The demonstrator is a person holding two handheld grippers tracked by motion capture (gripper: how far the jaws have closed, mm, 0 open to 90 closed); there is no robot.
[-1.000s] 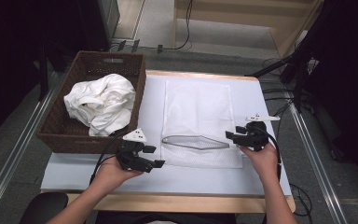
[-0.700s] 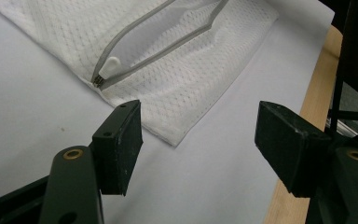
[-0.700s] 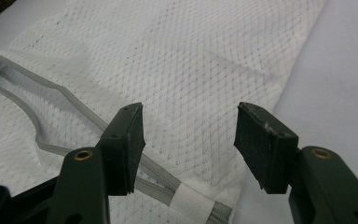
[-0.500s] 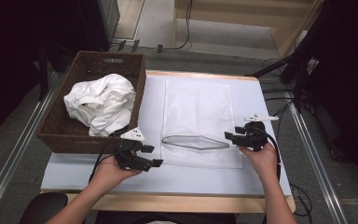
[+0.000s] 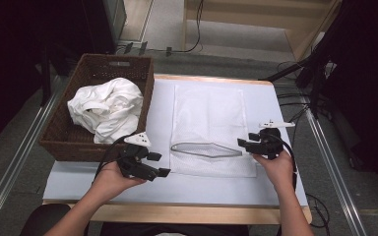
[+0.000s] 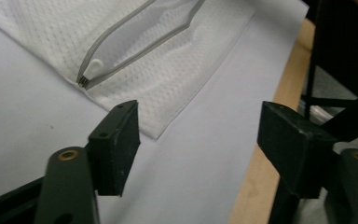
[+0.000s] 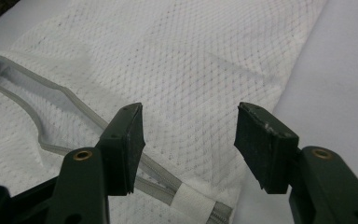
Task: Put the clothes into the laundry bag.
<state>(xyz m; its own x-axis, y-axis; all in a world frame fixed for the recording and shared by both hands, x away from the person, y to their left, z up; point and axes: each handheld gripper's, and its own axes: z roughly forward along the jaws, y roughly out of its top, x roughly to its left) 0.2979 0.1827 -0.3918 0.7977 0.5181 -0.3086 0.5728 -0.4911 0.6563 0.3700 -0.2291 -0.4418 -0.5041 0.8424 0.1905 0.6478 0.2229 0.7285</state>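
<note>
A white mesh laundry bag [image 5: 209, 113] lies flat on the table, and its grey zipper mouth [image 5: 206, 149] gapes near the front edge. My left gripper [image 5: 160, 164] is open just left of the bag's near corner [image 6: 156, 130]. Its jaws have just been opening and nothing is between them. The zipper's closed end [image 6: 87, 75] lies beyond them. My right gripper [image 5: 241, 144] is open at the zipper's right end, hovering over the mesh [image 7: 191, 60]. The zipper tape [image 7: 56, 95] runs under its left jaw, and nothing is gripped.
A brown wicker basket [image 5: 59, 123] stands at the table's left and holds crumpled white cloth [image 5: 106, 108]. The pale table top [image 5: 202, 187] ends in a wooden front edge [image 5: 177, 212]. Cables and dark stands lie to the right of the table.
</note>
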